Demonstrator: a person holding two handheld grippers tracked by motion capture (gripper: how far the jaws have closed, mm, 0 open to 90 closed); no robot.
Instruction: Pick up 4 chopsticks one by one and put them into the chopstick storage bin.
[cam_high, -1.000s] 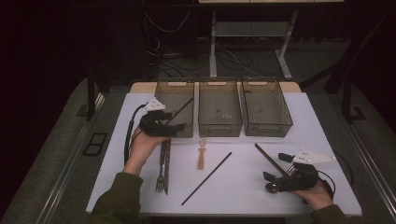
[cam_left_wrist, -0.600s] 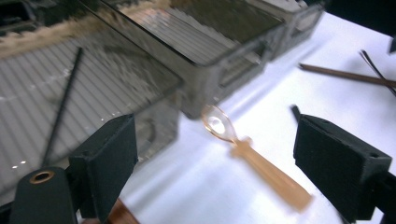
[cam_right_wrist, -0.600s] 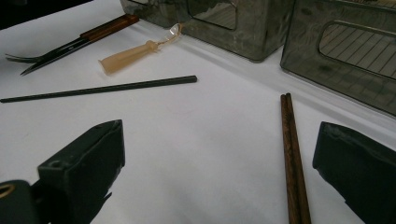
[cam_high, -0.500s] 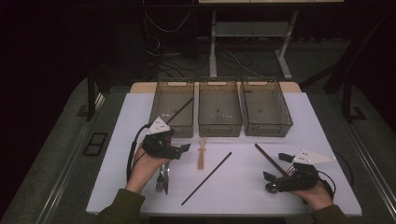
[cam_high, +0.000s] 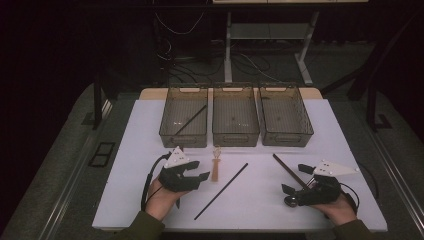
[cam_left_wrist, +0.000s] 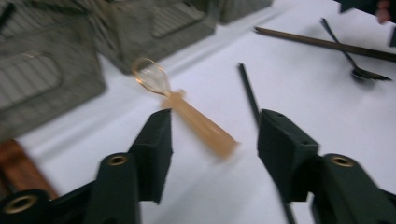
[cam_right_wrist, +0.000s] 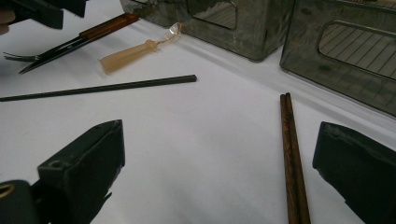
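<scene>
A: What does your left gripper (cam_left_wrist: 212, 135) view add?

B: The amber spoon (cam_left_wrist: 187, 109) lies just ahead, handle end between your unclenched, just-narrowed jaws, unpressed. You've dropped back from the bins (cam_high: 184, 116).

A: And your right gripper (cam_right_wrist: 217, 172)?

B: Level, jaws spread, unmoved; chopsticks (cam_right_wrist: 292, 158) between, ungripped.

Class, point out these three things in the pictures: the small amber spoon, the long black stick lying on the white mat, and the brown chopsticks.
amber spoon (cam_left_wrist: 198, 122), left gripper view, on its handle.
black stick (cam_high: 221, 191), high view, on its middle.
brown chopsticks (cam_right_wrist: 292, 158), right gripper view, midway along the pair.
</scene>
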